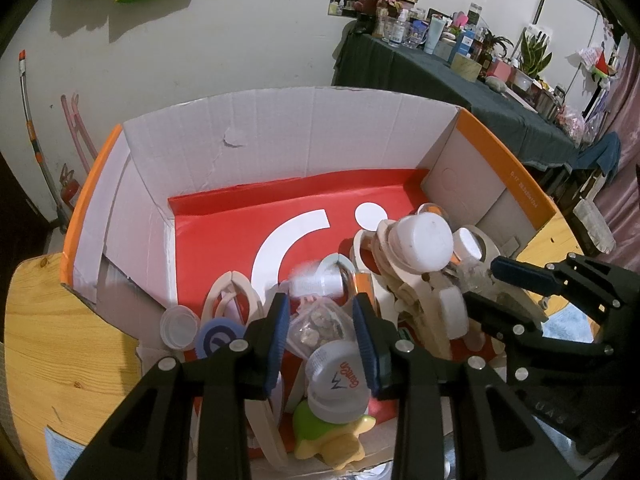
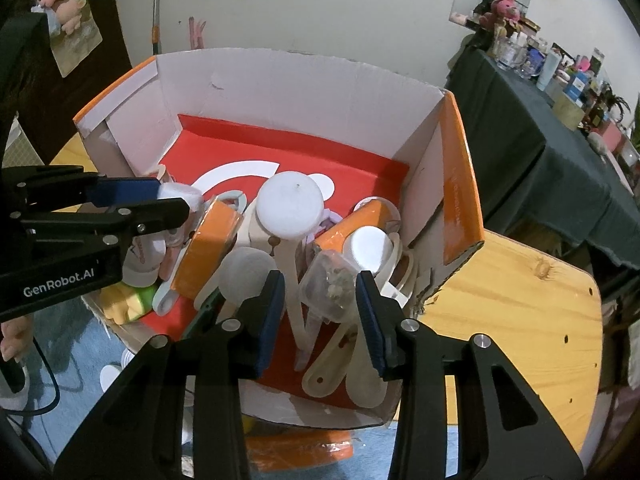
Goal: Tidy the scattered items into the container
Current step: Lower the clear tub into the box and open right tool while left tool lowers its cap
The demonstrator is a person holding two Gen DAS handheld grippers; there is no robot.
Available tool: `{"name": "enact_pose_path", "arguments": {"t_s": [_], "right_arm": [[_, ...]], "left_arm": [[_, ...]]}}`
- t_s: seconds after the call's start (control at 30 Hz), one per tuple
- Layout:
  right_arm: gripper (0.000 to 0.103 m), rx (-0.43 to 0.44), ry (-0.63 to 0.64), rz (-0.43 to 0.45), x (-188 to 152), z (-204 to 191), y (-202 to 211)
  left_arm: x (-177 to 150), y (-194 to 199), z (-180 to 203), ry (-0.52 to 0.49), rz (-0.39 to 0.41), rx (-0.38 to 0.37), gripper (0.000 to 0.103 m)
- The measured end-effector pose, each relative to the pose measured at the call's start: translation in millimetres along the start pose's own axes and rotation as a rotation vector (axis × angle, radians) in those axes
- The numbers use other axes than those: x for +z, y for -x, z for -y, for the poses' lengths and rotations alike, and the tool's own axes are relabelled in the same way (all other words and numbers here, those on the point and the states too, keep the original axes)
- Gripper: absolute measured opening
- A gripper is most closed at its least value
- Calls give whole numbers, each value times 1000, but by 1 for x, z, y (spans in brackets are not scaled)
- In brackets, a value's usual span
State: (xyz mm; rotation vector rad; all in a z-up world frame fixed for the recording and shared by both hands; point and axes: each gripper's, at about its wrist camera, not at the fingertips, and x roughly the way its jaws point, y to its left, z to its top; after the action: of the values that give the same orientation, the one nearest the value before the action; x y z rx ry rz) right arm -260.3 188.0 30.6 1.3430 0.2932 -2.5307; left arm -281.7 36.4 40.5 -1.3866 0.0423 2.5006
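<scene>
The left claw (image 1: 322, 300) is clenched narrow over the near end of the cardboard box (image 1: 280, 132). A blurred pale bottle (image 1: 316, 280) sits right at its tips, and I cannot tell whether the pads pinch it. Seen side-on from the right wrist, the left claw (image 2: 176, 200) has its two fingers lying close together. The right claw (image 2: 318, 280) stands released. A clear tub of brownish bits (image 2: 328, 284) rests between its fingers, close to one pad and apart from the other.

Below the left claw, its own view shows a clear packet of pale lumps (image 1: 316, 324), a white bottle with red lettering (image 1: 340, 380) and a green and yellow toy (image 1: 324, 436), all inside the box. Only this view shows a blue round cap (image 1: 218, 338) beside a clear cap (image 1: 180, 326) at the box's near left corner.

A big white lid (image 2: 290, 204) tops the heap of pale spoons in the middle. The box stands on a wooden bench (image 2: 520, 300). The right view alone shows an orange pack (image 2: 300, 446) lying outside the near wall, and white caps (image 2: 108, 372) on a blue cloth (image 2: 80, 360)
</scene>
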Motion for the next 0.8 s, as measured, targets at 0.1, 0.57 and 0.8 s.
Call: {"name": "enact_pose_path", "arguments": {"t_s": [0.1, 0.57, 0.8], "right_arm": [[43, -7, 4, 3, 0, -1, 0], [51, -2, -1, 6, 0, -2, 1], [57, -7, -3, 16, 1, -4, 2]], "left_arm": [[0, 0, 0, 2, 0, -2, 36], [-1, 4, 1, 6, 11, -3, 43], [0, 7, 0, 10, 16, -9, 46]]}}
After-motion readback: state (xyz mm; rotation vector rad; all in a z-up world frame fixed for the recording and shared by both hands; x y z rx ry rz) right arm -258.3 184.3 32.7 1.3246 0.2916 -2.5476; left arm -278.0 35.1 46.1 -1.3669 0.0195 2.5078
